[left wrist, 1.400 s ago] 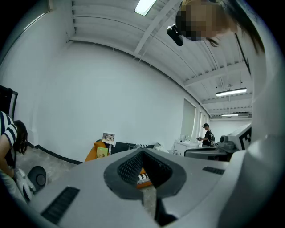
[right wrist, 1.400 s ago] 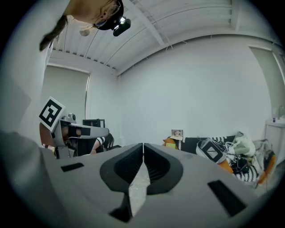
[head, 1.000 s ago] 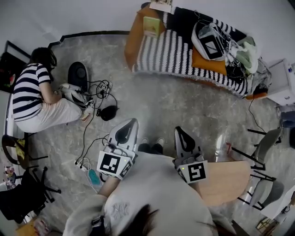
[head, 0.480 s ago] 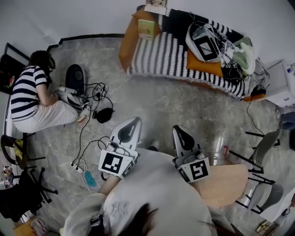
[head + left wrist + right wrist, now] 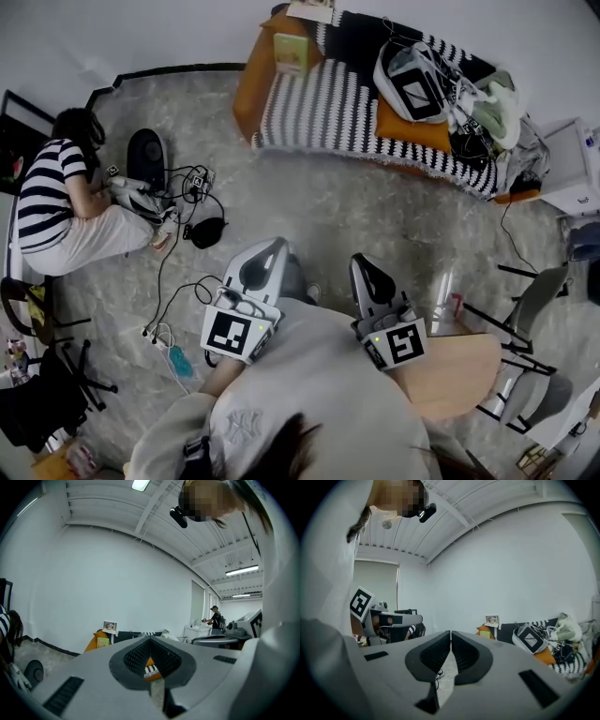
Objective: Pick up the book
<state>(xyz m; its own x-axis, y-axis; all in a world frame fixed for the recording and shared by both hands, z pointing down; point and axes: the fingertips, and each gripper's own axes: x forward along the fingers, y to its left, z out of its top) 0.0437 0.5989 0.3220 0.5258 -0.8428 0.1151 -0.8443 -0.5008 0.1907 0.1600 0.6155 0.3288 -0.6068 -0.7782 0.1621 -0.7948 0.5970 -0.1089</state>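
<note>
Where the wearer stands, left tongs (image 5: 272, 246): closed tip to tip, nothing gripped; well short of the sofa (image 5: 251, 84), pointing toward it.
Right tongs (image 5: 359, 261): closed, the two faces meeting in a thin line, nothing between them; beside the left pair, equally far short of the sofa.
Desk (image 5: 459, 370): pale wood, rounded edge, on the wearer's right; well apart from the sofa, across open floor from its right half.
Cables (image 5: 183, 281): loose tangle on the grey floor, off the sofa's left end, on the near side.
Seated person (image 5: 56, 202): striped shirt, on the floor, well out from the sofa's left end; hands on gear just beside the cables.
Striped blanket (image 5: 319, 103): black and white, spread over most of the sofa seat.
Book (image 5: 290, 52): yellow-green cover, on the sofa's orange left end, just beside the striped blanket; no tongs near it.
Photo (image 5: 311, 9): at the sofa's back edge by the wall, just behind the book.
Spare gripper (image 5: 417, 84): marker face up, on the sofa's right half among cords and cloth.
</note>
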